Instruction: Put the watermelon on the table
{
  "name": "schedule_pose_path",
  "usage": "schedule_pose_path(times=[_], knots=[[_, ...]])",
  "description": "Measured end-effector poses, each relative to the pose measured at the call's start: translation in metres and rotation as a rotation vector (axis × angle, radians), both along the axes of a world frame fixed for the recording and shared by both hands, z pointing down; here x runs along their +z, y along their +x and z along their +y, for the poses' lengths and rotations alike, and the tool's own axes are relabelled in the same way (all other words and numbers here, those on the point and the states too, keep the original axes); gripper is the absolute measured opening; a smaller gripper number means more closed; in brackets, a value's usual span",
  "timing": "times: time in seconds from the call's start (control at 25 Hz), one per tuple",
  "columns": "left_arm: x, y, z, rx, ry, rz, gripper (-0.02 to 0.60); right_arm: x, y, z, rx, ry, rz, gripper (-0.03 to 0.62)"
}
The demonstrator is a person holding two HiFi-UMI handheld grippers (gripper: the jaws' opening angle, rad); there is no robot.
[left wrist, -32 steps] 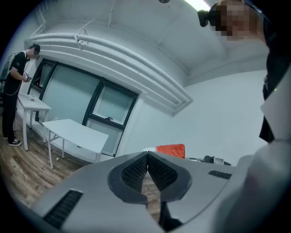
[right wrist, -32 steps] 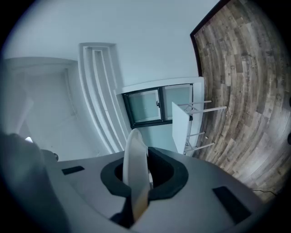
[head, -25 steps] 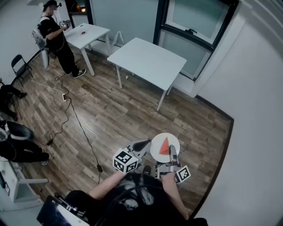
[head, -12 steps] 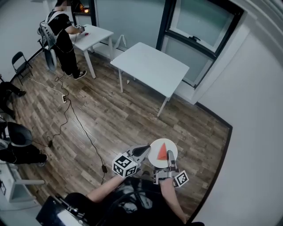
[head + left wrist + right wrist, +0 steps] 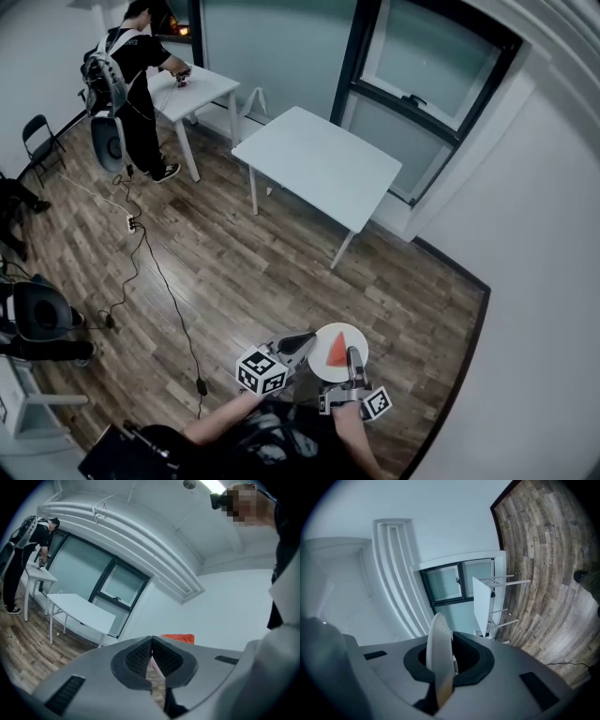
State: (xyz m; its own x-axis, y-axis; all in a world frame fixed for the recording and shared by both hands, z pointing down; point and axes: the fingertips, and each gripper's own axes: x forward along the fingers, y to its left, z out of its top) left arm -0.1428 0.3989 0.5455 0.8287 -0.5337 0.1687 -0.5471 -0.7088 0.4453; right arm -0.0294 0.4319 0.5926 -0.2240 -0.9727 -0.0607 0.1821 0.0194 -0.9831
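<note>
A red watermelon wedge (image 5: 336,349) lies on a round white plate (image 5: 325,367) that I carry low in front of me. My right gripper (image 5: 352,355) is shut on the plate's near rim; in the right gripper view the rim (image 5: 438,648) stands edge-on between the jaws. My left gripper (image 5: 308,340) is shut with nothing in it, just left of the plate, and the wedge (image 5: 178,638) shows beyond its closed tips (image 5: 152,641). The white table (image 5: 319,164) stands well ahead across the wood floor, under the window.
A second white table (image 5: 201,82) stands at the far left, with a person (image 5: 129,84) bent over it. Cables (image 5: 150,267) run across the floor on the left, near a folding chair (image 5: 39,141) and a wheeled chair (image 5: 42,314). White walls close off the right.
Both grippers and the plate have sunk lower in the head view, still together. The person at the far table has turned to lean over it.
</note>
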Motion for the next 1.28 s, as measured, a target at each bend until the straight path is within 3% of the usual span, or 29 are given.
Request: schedule_pose_path(times=[0.24, 0.36, 0.56, 0.84, 1.04, 1.28], knots=[[0.011, 0.016, -0.088, -0.055, -0.050, -0.007, 0.005, -0.004, 0.021, -0.086, -0.054, 0.016, 0.011, 0.029], [0.002, 0.044, -0.133, -0.047, -0.025, -0.021, 0.005, -0.012, 0.067, -0.124, -0.024, 0.048, 0.035, 0.029], [-0.018, 0.079, -0.181, -0.054, 0.029, -0.040, 0.005, -0.004, 0.124, -0.176, 0.033, 0.060, -0.034, 0.029], [0.005, 0.099, -0.239, -0.065, -0.041, -0.057, 0.005, 0.012, 0.128, -0.242, -0.003, 0.020, -0.068, 0.029], [0.015, 0.105, -0.313, -0.057, -0.058, -0.051, 0.005, 0.019, 0.128, -0.305, 0.001, 0.005, -0.070, 0.029], [0.011, 0.111, -0.411, 0.013, -0.055, -0.034, 0.005, 0.015, 0.129, -0.401, 0.051, 0.015, -0.050, 0.029]])
